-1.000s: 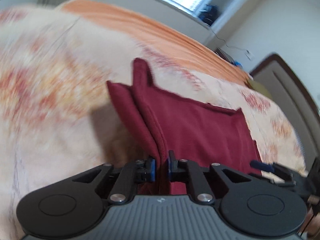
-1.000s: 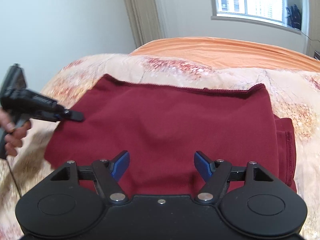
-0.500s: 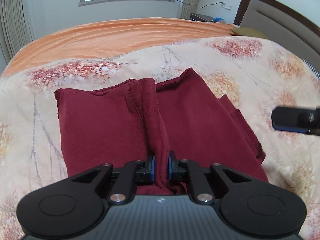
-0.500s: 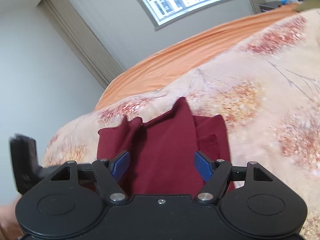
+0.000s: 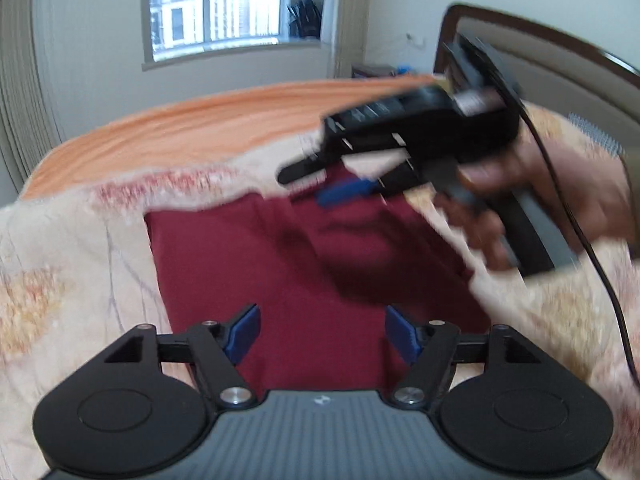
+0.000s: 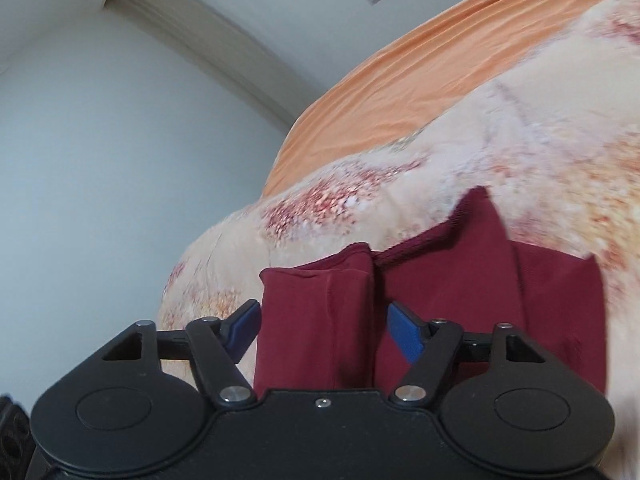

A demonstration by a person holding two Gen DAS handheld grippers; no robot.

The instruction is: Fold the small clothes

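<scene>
A dark red garment (image 5: 304,280) lies folded on the floral bedspread (image 5: 72,280). My left gripper (image 5: 322,334) is open and empty above its near edge. My right gripper (image 5: 340,186) shows blurred in the left wrist view, held in a hand over the garment's far right part, jaws apart. In the right wrist view the right gripper (image 6: 322,332) is open, with a raised fold of the red garment (image 6: 316,320) between its blue pads, not pinched.
An orange sheet (image 5: 200,120) covers the far part of the bed. A window (image 5: 216,4) is in the back wall and a dark headboard (image 5: 560,60) stands at the right. A cable (image 5: 600,264) hangs from the right gripper.
My left gripper has opened and let go of the garment fold it held. The right gripper has swung in over the garment's far right side.
</scene>
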